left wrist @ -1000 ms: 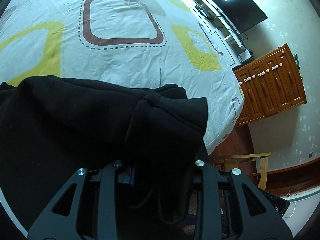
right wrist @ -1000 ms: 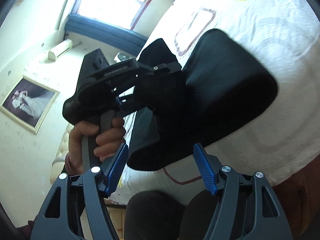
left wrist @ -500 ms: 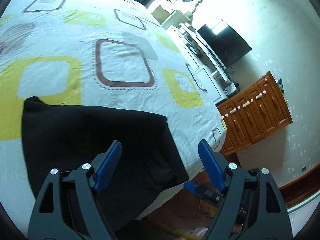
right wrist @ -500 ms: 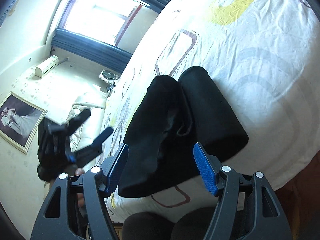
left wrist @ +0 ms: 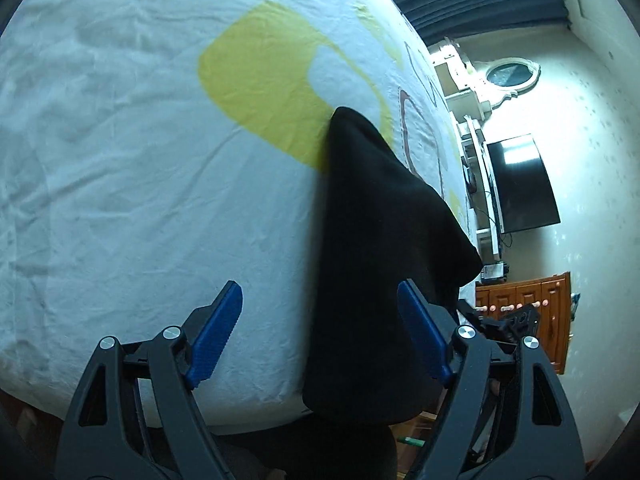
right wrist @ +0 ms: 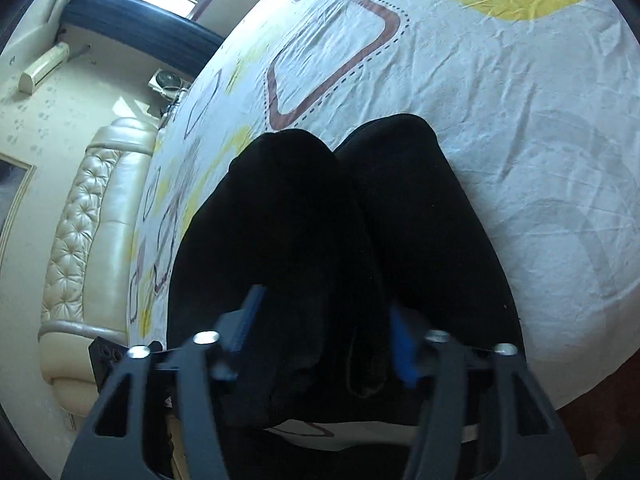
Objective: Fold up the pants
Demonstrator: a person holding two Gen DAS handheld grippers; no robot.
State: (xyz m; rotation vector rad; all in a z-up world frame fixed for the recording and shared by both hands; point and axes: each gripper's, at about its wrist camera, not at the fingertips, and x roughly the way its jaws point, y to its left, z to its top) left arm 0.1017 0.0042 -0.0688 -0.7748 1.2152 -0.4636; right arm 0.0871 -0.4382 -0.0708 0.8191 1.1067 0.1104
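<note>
The black pants [right wrist: 340,240] lie folded in a thick bundle at the near edge of the bed; they also show in the left wrist view [left wrist: 380,240]. My left gripper [left wrist: 320,332] is open and empty, held above the bed edge, with the pants' near end by its right finger. My right gripper [right wrist: 324,340] is down over the near end of the bundle, its blue pads on either side of a raised fold of black cloth; the motion blur hides whether it grips.
The bed [left wrist: 120,160] has a white sheet with yellow and brown shapes. A cream padded headboard [right wrist: 92,220] is at the left. A wooden cabinet [left wrist: 528,312], a TV [left wrist: 520,184] and white shelves stand beyond the bed.
My left gripper let go of the pants, opened and swung away to the left. My right gripper came down onto the near end of the bundle and narrowed.
</note>
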